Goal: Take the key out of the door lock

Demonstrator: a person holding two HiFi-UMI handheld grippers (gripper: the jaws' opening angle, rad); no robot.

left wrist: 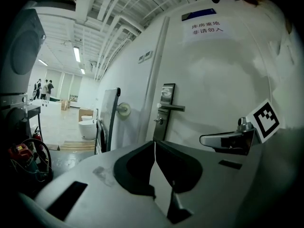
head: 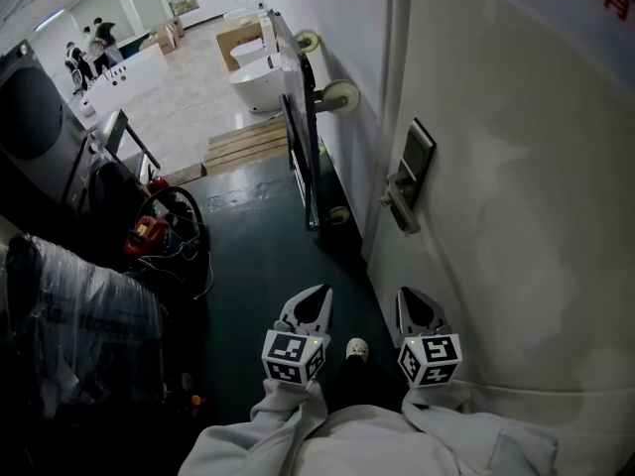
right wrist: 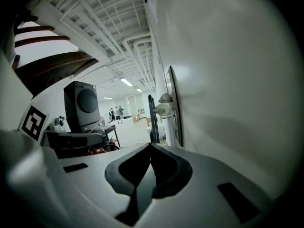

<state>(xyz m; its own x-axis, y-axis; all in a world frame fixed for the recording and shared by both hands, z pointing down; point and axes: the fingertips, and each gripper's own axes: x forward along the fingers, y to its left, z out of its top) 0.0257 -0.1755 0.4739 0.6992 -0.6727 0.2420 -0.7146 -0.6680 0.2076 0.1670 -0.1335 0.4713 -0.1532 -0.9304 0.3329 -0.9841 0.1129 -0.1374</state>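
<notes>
The white door (head: 516,167) fills the right of the head view. Its metal lock plate (head: 421,155) carries a lever handle (head: 400,204). In the left gripper view the lock plate (left wrist: 167,93) and handle (left wrist: 172,107) show ahead, and a small metal stub (left wrist: 159,121) juts out below the handle; whether it is the key is too small to tell. My left gripper (head: 316,292) and right gripper (head: 412,296) hang side by side short of the lock, both shut and empty. The right gripper view shows the plate (right wrist: 174,109) edge-on, just beyond my right gripper (right wrist: 150,145).
A wheeled panel (head: 303,147) leans on the wall past the door. A white toilet (head: 253,82) and wooden pallet (head: 243,147) lie farther on. At left are a washing machine (head: 35,117), red tool with cables (head: 149,231) and plastic-wrapped goods (head: 69,315). People (head: 89,48) stand far off.
</notes>
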